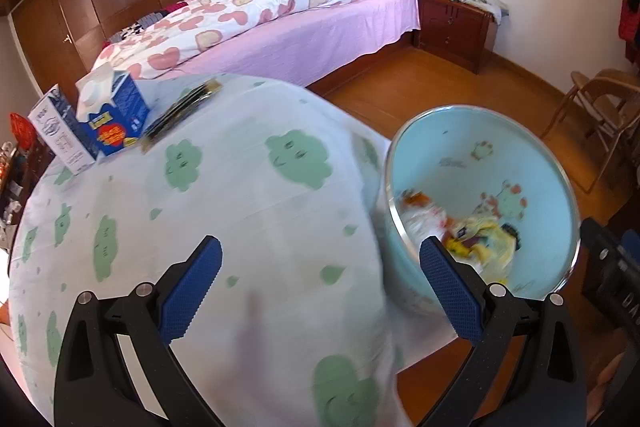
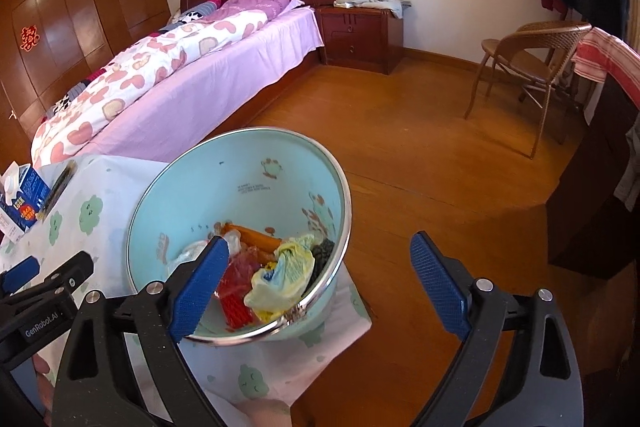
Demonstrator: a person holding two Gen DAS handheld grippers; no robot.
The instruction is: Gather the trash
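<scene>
A light blue trash bin (image 2: 256, 183) with a metal rim stands beside the table and holds wrappers: a yellow one (image 2: 284, 271), a red one (image 2: 236, 291) and an orange one. It also shows in the left wrist view (image 1: 480, 163), blurred. My left gripper (image 1: 320, 283) is open and empty above the table's cloud-print cloth (image 1: 240, 227). My right gripper (image 2: 316, 283) is open and empty just above the bin's near rim. A dark wrapper (image 1: 180, 115) lies at the table's far edge.
A blue tissue box (image 1: 112, 115) and a white carton (image 1: 60, 131) stand at the table's far left. A bed (image 2: 180, 67) lies behind, with a nightstand (image 2: 360, 35) and a wicker chair (image 2: 532, 67) on the wooden floor.
</scene>
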